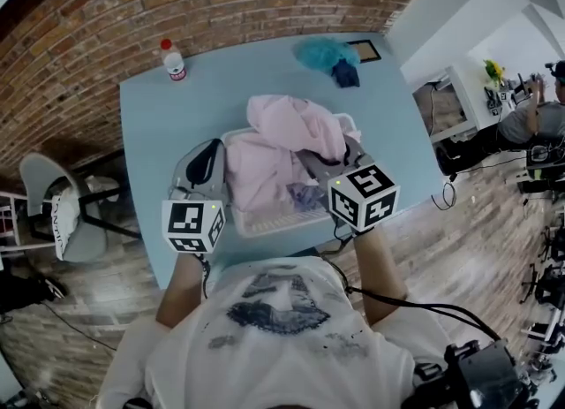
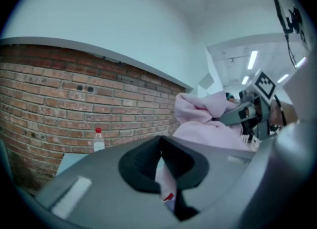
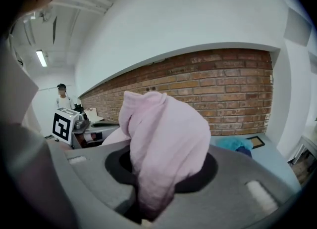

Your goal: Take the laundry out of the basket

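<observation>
Closest of all is the person's white T-shirt [image 1: 274, 337], with both forearms reaching out from it over the near edge of the pale blue worktop [image 1: 168, 116].

The left tongs [image 1: 205, 162] sit at the left end of the white basket [image 1: 265, 220]. The left gripper view shows them clenched on a thin fold of pale pink cloth with a small red tag. It looks like an edge of the pink garment [image 1: 282, 129], though I cannot be sure it is the same piece. The garment is bunched up, partly above the basket and draping back into it. The right tongs [image 1: 322, 164] are clamped on a thick wad of it, which spills forward over the pads in the right gripper view. Holding it at two places probably keeps the loose ends from snagging on the rim as it comes clear. Under it, a purple-patterned piece [image 1: 307, 195] lies on the basket floor, so more laundry is left to take out.

Around them, from the left:
- a grey chair [image 1: 62, 213] stands off the worktop's left side;
- a capped bottle [image 1: 173, 60] stands upright near the far left corner, well apart from the basket;
- a teal cloth [image 1: 322, 52] and a dark blue one [image 1: 345, 73] lie beyond the basket, just beside a dark frame [image 1: 364, 50].

The bare worktop left of and behind the basket looks free for setting the garment down. The basket's rim and the hanging cloth seem the only likely hindrances.
</observation>
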A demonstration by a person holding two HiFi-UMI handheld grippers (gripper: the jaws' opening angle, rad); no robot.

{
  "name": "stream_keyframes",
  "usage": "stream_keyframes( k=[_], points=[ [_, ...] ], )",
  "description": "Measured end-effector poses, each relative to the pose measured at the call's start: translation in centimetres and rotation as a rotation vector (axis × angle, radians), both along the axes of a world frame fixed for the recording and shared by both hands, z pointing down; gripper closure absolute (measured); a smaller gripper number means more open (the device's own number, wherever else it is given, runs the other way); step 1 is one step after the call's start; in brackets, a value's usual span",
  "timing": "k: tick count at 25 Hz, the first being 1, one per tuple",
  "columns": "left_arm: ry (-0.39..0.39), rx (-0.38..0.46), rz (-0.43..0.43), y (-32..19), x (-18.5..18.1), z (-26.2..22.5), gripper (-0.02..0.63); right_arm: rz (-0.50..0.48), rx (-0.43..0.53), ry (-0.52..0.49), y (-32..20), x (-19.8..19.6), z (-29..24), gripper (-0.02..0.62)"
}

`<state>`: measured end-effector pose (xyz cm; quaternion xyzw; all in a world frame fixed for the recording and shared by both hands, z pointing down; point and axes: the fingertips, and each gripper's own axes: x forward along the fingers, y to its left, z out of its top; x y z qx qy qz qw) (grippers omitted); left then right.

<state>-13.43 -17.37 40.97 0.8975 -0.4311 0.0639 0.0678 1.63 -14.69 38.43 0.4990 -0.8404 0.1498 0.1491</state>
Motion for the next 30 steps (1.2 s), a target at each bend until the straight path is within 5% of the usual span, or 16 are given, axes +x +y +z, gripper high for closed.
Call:
stream_keyframes(
  k=[16, 30],
  points=[
    [-0.024, 0.03, -0.089, 1.1, 7.0, -2.4, 0.614, -0.048, 0.193, -0.018, 0.2, 8.5, -9.2, 0.451],
    [-0.036, 0.049, -0.064, 1.6, 23.0, -2.6, 0.615, -0.007, 0.209, -0.037, 1.5, 24.6, -8.6, 0.451]
  ],
)
